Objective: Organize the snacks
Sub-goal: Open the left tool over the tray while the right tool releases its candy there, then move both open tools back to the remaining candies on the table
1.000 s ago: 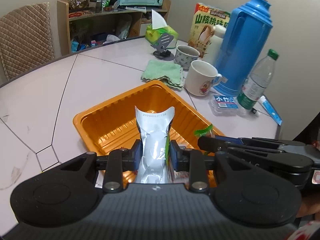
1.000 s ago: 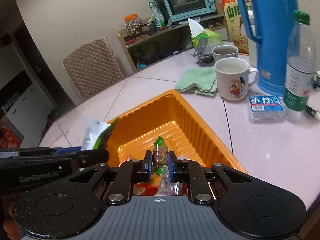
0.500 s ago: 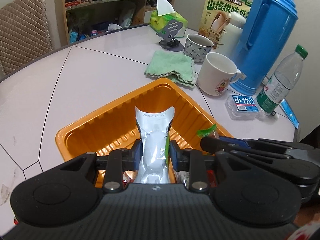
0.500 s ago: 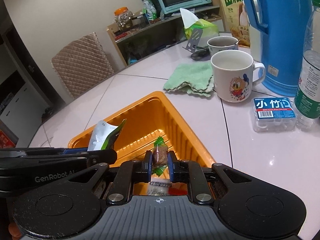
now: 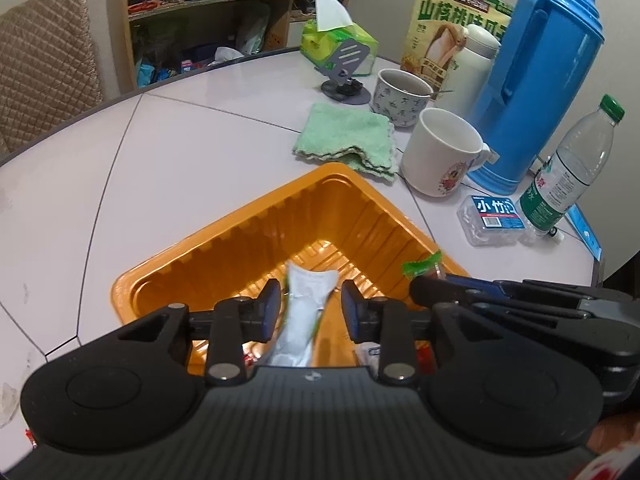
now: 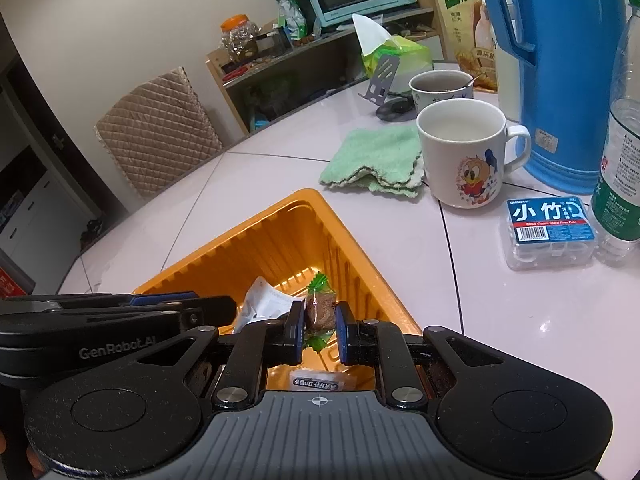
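Observation:
An orange plastic tray (image 5: 240, 216) sits on the white table right under both grippers. My left gripper (image 5: 308, 304) hangs over it and its jaws are opening. A silver snack packet (image 5: 306, 324) stands between the pads, which are clear of it on both sides, and its lower end dips into the tray. My right gripper (image 6: 320, 320) is shut on a brown candy in a green wrapper (image 6: 321, 309) just above the tray floor (image 6: 304, 200). The silver packet (image 6: 260, 304) shows to its left. A small white sachet (image 6: 322, 382) lies in the tray.
Beyond the tray lie a green cloth (image 5: 344, 136), a white cartoon mug (image 5: 440, 152), a patterned cup (image 5: 400, 96), a blue thermos (image 5: 536, 80), a water bottle (image 5: 568, 176) and a floss box (image 5: 494, 216). A quilted chair (image 5: 44, 64) stands past the table's left edge.
Both grippers came lower over the tray, then held still. The left jaws have parted and the silver packet has slid down between them. The right grip on the candy is unchanged.

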Action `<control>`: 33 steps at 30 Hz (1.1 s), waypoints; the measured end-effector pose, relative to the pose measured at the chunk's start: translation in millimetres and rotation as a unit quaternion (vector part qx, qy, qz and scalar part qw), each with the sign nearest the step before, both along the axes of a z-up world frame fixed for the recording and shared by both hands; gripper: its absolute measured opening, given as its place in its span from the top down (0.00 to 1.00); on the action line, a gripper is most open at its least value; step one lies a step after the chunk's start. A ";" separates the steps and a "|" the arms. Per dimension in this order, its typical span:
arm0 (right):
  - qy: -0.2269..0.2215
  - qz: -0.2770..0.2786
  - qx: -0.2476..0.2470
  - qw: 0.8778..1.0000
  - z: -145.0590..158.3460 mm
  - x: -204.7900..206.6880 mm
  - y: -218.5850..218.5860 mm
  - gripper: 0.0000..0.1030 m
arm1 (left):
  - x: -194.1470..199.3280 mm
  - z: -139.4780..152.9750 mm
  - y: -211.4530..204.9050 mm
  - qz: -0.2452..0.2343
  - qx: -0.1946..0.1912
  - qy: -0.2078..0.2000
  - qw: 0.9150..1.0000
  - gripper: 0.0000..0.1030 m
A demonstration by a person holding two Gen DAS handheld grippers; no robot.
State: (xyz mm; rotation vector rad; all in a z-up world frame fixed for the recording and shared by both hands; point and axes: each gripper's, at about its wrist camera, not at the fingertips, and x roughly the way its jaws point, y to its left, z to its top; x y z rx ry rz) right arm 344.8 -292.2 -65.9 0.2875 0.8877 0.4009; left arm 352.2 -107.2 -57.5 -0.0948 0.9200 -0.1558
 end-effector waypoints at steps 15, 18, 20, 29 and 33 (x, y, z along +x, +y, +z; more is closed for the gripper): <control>-0.011 0.004 0.010 1.000 5.5 3.9 12.3 0.84 | -17.4 3.1 29.7 0.025 -0.014 0.005 1.000 0.66; -0.015 0.001 0.021 1.000 10.3 5.8 13.7 0.83 | -21.8 5.2 34.0 0.029 -0.022 0.005 0.999 0.62; -0.020 0.001 0.022 1.000 13.7 5.2 14.0 0.82 | -25.4 6.7 36.2 0.032 -0.024 0.005 0.999 0.61; -0.023 -0.018 0.033 0.999 25.0 -19.3 4.3 0.50 | -50.6 17.4 44.2 0.034 -0.038 -0.003 0.999 0.57; -0.018 -0.021 0.039 0.999 28.3 -36.8 1.8 0.47 | -65.7 24.5 44.8 0.032 -0.040 -0.009 0.999 0.56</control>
